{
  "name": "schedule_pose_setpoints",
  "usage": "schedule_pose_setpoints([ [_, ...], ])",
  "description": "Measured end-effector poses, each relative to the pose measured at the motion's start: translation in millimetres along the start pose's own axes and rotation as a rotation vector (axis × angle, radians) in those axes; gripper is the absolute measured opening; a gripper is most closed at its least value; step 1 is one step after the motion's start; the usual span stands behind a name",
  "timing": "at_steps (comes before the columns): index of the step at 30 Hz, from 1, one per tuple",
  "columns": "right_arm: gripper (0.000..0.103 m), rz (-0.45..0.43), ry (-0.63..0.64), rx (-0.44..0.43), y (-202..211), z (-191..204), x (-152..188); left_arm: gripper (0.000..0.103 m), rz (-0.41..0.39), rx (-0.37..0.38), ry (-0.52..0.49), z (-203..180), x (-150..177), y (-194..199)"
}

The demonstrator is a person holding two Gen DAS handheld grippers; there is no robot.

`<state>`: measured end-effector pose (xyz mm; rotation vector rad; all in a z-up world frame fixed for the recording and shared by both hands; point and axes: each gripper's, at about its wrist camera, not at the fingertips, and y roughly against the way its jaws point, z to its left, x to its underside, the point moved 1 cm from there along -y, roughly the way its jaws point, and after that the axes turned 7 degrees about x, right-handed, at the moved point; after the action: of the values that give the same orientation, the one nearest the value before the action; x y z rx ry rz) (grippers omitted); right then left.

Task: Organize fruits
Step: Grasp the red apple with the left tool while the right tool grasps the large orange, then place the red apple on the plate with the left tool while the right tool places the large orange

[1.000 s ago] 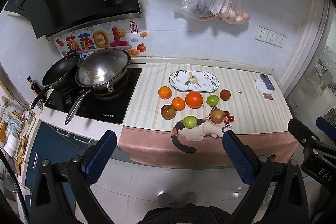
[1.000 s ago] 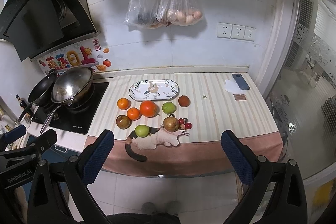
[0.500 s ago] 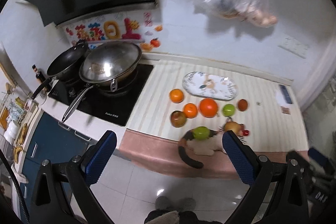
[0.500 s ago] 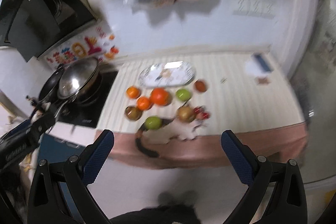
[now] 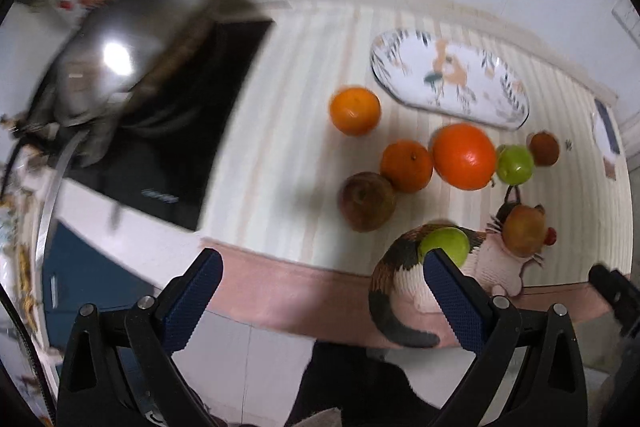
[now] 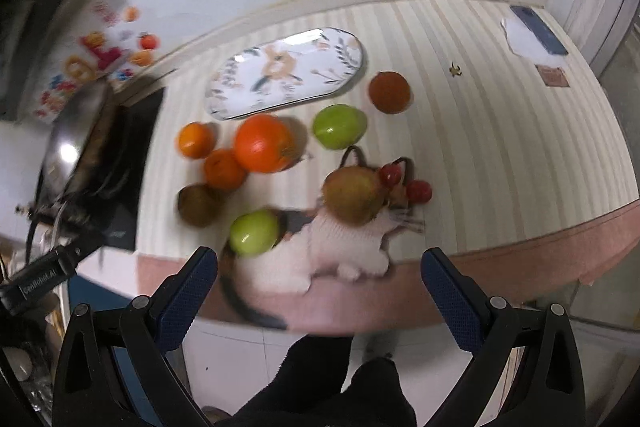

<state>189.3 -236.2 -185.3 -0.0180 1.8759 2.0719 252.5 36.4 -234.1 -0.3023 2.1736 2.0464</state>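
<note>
Blue-padded and spread wide, the left claw (image 5: 322, 297) and the right claw (image 6: 318, 291) are both held off the front edge of the bench (image 6: 500, 147), with nothing gripped in either.

Nearest, at the front edge, a calico cat-shaped mat (image 6: 344, 247) is draped partly over the pink cloth border (image 5: 280, 291); a green apple (image 6: 254, 233) and a brownish pear-like fruit (image 6: 352, 195) are perched on it, with two small red cherry tomatoes (image 6: 418, 191) just beside the pear. This perch looks unstable, so these may be best lifted first.

Behind them, toward the middle, a dull reddish-brown apple (image 5: 368, 201), two small oranges (image 5: 406, 166), a large orange (image 5: 464, 157) and a second green apple (image 5: 515, 164) are clustered, several touching. A dark brown round fruit (image 6: 389, 92) sits apart.

Farthest, near the back edge, an oval floral ceramic plate (image 6: 348, 75) lies bare, probably the intended destination. Open room is seen toward the right edge; the black stove (image 5: 180, 147) and steel wok (image 5: 132, 43) crowd the left edge.
</note>
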Motion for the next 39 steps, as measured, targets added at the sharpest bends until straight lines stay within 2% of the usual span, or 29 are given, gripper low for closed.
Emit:
schedule_pose_setpoints([
  [3,0.102,0.069,-0.067,0.002,-31,-3,-21,0.102,0.095,0.049,-0.008,2,-17,-45],
  [6,0.102,0.116,-0.105,-0.031,-51,7,-39,0.097,0.188,0.096,-0.004,3,-27,-84],
  [9,0.102,0.115,-0.087,-0.045,-60,29,-58,0.097,0.242,0.152,-0.008,-1,-34,-108],
  [11,0.102,0.125,-0.069,-0.059,-73,46,-71,0.093,0.255,0.156,-0.024,-6,-35,-120],
  [14,0.102,0.177,-0.041,-0.087,-94,69,-87,0.072,0.284,0.172,-0.028,-10,-34,-133],
  [15,0.102,0.188,-0.023,-0.084,-100,77,-91,0.065,0.289,0.173,-0.027,-11,-34,-135],
  [18,0.102,0.229,0.07,-0.054,-121,102,-103,0.064,0.253,0.171,-0.025,-9,-31,-131],
  [24,0.097,0.326,0.228,0.0,-166,132,-115,0.065,0.236,0.14,0.036,19,-20,-121],
  [26,0.089,0.375,0.261,0.018,-182,136,-115,0.065,0.239,0.145,0.047,21,-18,-119],
  [28,0.084,0.415,0.26,-0.011,-192,137,-115,0.065,0.235,0.134,0.051,20,-18,-117],
  [32,0.083,0.393,0.293,-0.028,-191,140,-116,0.064,0.224,0.115,0.072,20,-14,-111],
  [39,0.082,0.359,0.289,-0.05,-187,140,-113,0.064,0.225,0.089,0.069,12,-37,-119],
])
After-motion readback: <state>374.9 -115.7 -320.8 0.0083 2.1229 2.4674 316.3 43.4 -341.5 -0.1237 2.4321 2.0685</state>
